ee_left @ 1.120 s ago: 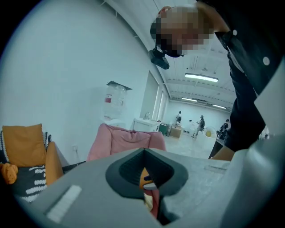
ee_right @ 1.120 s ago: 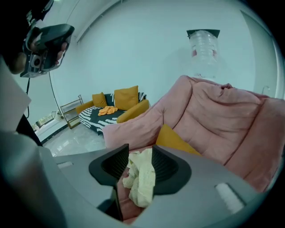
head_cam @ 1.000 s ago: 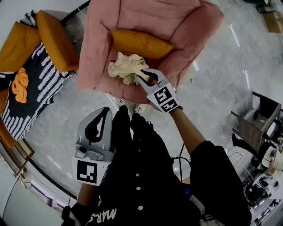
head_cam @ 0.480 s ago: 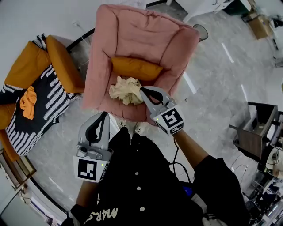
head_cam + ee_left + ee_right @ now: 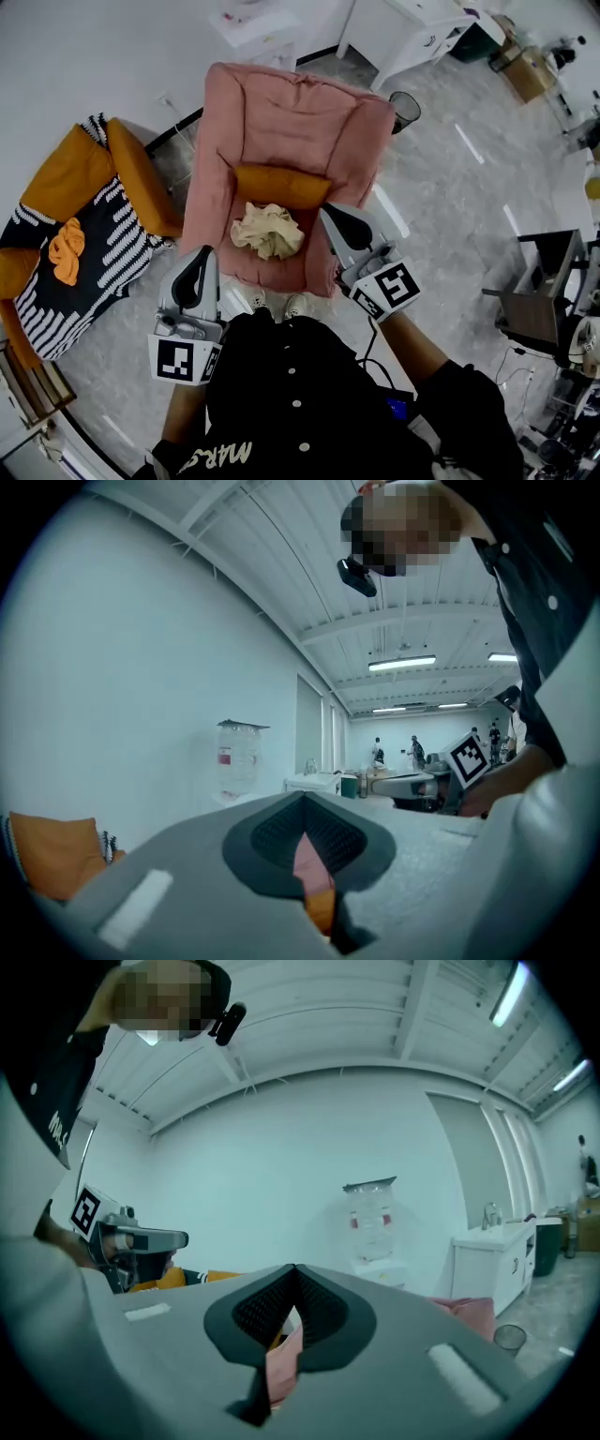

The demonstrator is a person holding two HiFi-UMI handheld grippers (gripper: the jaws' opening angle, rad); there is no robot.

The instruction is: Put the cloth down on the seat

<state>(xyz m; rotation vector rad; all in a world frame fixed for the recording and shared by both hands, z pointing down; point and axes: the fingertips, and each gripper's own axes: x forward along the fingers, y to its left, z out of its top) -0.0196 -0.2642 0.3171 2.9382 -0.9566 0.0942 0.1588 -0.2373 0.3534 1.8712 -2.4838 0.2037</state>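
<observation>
A crumpled cream cloth point(image 5: 268, 231) lies on the seat of the pink armchair point(image 5: 281, 117), just in front of an orange cushion point(image 5: 281, 185). My right gripper point(image 5: 330, 212) hovers by the chair's right arm, a short way right of the cloth, shut and holding nothing. My left gripper point(image 5: 203, 255) hangs near the chair's front left corner, also shut and empty. In the left gripper view the left gripper point(image 5: 302, 801) points over the chair with its jaws closed to a thin slit. The right gripper view shows the right gripper point(image 5: 293, 1271) the same way.
An orange sofa point(image 5: 70, 173) with a black-and-white striped throw point(image 5: 103, 248) and an orange rag point(image 5: 67, 251) stands to the left. A wastebasket point(image 5: 405, 105) and a white cabinet point(image 5: 412, 37) lie behind the chair. A water dispenser point(image 5: 375, 1222) stands against the wall. Furniture point(image 5: 534, 300) crowds the right edge.
My right gripper has drawn back from the cloth, which stays on the seat. Both grippers and the head view have pulled away from the chair.
</observation>
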